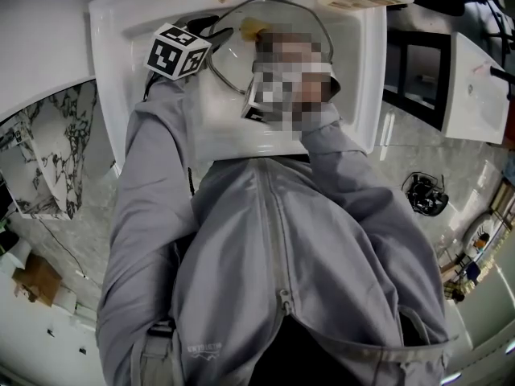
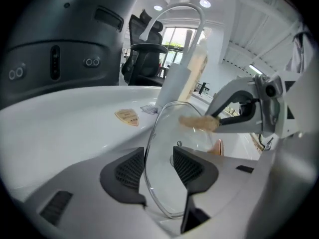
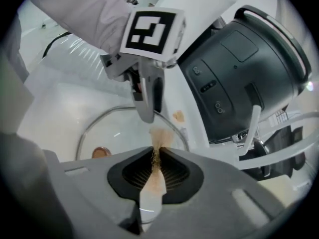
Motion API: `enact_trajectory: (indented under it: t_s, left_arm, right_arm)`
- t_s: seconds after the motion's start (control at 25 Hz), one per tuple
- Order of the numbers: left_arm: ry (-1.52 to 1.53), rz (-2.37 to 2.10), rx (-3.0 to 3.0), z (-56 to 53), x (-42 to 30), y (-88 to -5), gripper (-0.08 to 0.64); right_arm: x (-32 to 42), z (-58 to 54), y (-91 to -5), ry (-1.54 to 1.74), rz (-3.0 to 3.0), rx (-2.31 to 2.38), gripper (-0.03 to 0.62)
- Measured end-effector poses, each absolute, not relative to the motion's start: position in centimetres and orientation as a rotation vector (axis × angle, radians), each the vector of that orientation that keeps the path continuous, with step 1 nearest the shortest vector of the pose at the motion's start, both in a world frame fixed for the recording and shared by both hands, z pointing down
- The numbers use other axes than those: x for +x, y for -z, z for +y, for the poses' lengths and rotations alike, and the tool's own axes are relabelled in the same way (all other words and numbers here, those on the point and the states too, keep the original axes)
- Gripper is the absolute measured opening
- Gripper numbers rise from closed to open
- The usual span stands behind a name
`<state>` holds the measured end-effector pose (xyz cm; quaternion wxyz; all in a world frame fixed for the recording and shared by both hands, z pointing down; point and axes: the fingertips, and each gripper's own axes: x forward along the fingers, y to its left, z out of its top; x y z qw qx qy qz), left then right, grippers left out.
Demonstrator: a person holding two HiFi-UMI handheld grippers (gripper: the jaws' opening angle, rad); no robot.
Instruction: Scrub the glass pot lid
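Glass pot lid [image 2: 172, 128] stands tilted up in the white sink [image 1: 113, 30], its rim between the left gripper [image 2: 158, 168] jaws, which are parted and not pressing it. The right gripper [image 3: 155, 166] is clamped on a tan scrub pad [image 3: 160, 138] near the lid's upper edge. A dark grey appliance [image 3: 239, 68] sits beside the basin (buttons on its front), and a black office chair [image 2: 144, 63] stands before bright windows [image 2: 179, 36] beyond.

Head view: steeply down over sink [image 1: 113, 22]. Gripper views: close on lid [image 1: 233, 55] [image 2: 167, 133] [image 3: 114, 128] from left and right, facing each other, sharing it.
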<state>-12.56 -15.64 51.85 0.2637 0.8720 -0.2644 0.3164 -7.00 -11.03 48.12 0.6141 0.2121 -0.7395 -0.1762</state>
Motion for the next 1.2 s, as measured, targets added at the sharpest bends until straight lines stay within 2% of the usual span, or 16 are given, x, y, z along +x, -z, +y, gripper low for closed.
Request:
enact_trajectory:
  t_s: [0.36, 0.68, 0.96, 1.2]
  left_arm:
    - [-0.884, -0.698, 2.278, -15.5, -13.0, -51.6, 0.156]
    - [-0.878, -0.743, 2.273, -15.1, -13.5, -51.7, 0.149]
    - [-0.886, -0.752, 2.268, -14.8, -13.6, -51.6, 0.146]
    - [-0.866, -0.766, 2.257, -14.6, -13.3, -52.0, 0.144]
  right_arm:
    - [-5.0, -16.4, -47.1, 0.543, -1.581, 0.453, 0.035]
    - [-6.8, -8.6, -51.5, 0.546, -1.535, 0.205, 0.035]
    - [-8.3, -5.4, -52.3, 0.396, -1.557, 0.170, 0.031]
    - [-8.2, -3.8, -54.3, 0.430, -1.528, 0.164, 0.031]
